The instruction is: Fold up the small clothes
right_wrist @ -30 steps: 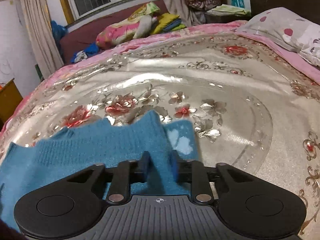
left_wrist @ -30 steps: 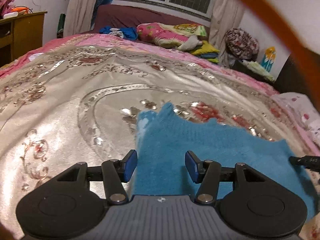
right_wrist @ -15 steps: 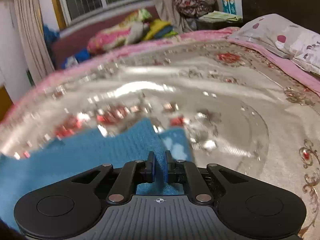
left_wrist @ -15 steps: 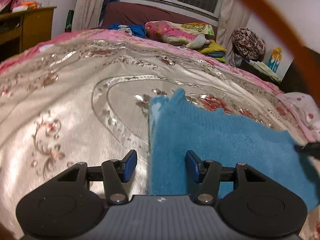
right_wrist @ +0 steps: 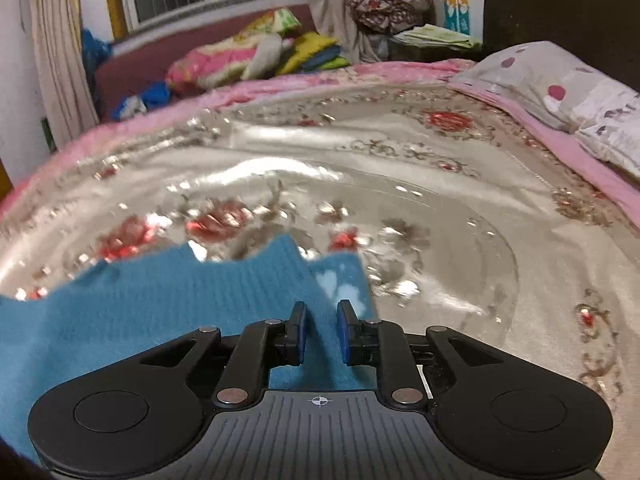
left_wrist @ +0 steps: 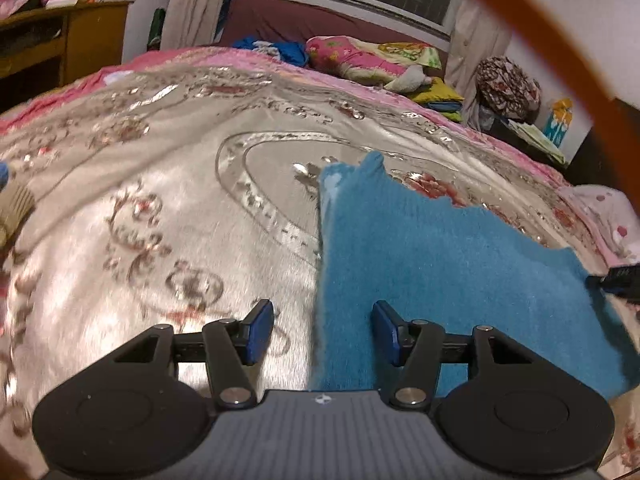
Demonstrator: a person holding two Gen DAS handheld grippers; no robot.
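Sweater (left_wrist: 432, 256) in blue knit lies flat on my bed's floral bedspread (left_wrist: 168, 184). I see my left gripper (left_wrist: 323, 330) spread wide over its edge; my right gripper (right_wrist: 321, 332) fingers stand slightly parted, gripping nothing.

Teal knit garment (left_wrist: 432, 264) on silvery red-flowered bedspread (left_wrist: 160, 184)

My sweater (left_wrist: 432, 264) is fuzzy, matt blue knit; the bedspread (left_wrist: 160, 184) is glossy satin; my grippers' (right_wrist: 322, 334) bodies look matt black plastic.
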